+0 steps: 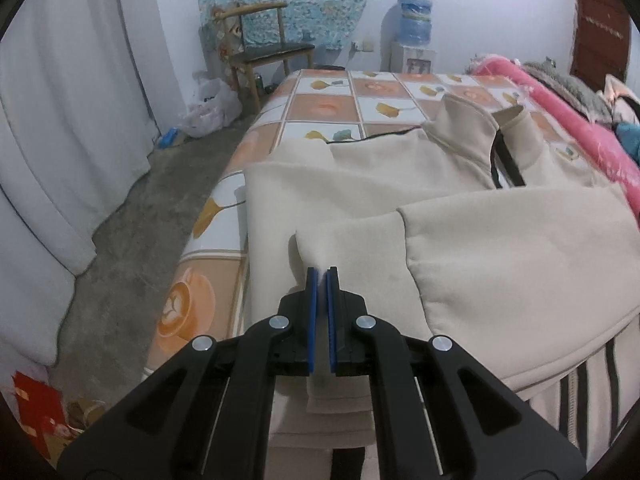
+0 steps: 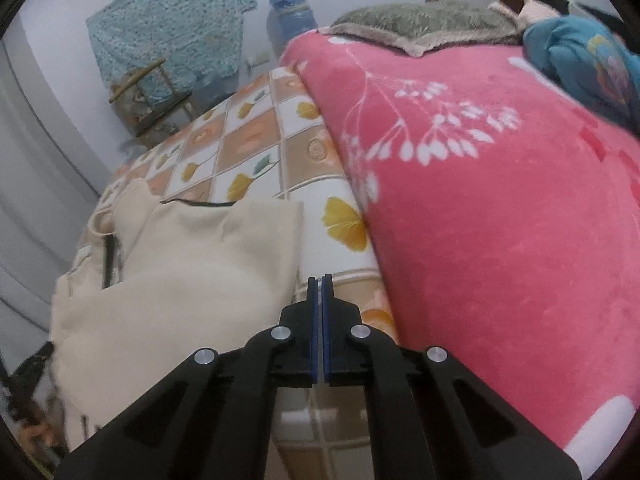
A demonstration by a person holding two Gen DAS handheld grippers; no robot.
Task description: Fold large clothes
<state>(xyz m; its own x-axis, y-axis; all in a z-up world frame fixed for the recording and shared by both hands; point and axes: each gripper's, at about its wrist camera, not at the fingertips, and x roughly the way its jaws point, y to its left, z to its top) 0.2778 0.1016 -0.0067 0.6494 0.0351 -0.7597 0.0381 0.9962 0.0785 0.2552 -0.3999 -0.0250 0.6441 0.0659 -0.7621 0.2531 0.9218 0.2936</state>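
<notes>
A large cream fleece jacket point(image 1: 400, 200) with black zip trim lies spread on the bed's patterned sheet point(image 1: 320, 108), one sleeve point(image 1: 520, 248) folded across its body. My left gripper point(image 1: 321, 274) is shut on a pinched ridge of the jacket's cream fabric near its front edge. In the right wrist view the jacket point(image 2: 192, 264) lies to the left. My right gripper point(image 2: 319, 280) is shut and empty, just right of the jacket's edge, over the sheet point(image 2: 248, 140).
A pink floral blanket point(image 2: 480, 200) is heaped along the bed's right side, with a grey pillow point(image 2: 420, 24) and blue cloth point(image 2: 580, 64) behind. A wooden chair point(image 1: 264, 48), water dispenser point(image 1: 414, 36), white curtain point(image 1: 60, 120) and bare floor point(image 1: 160, 200) lie left.
</notes>
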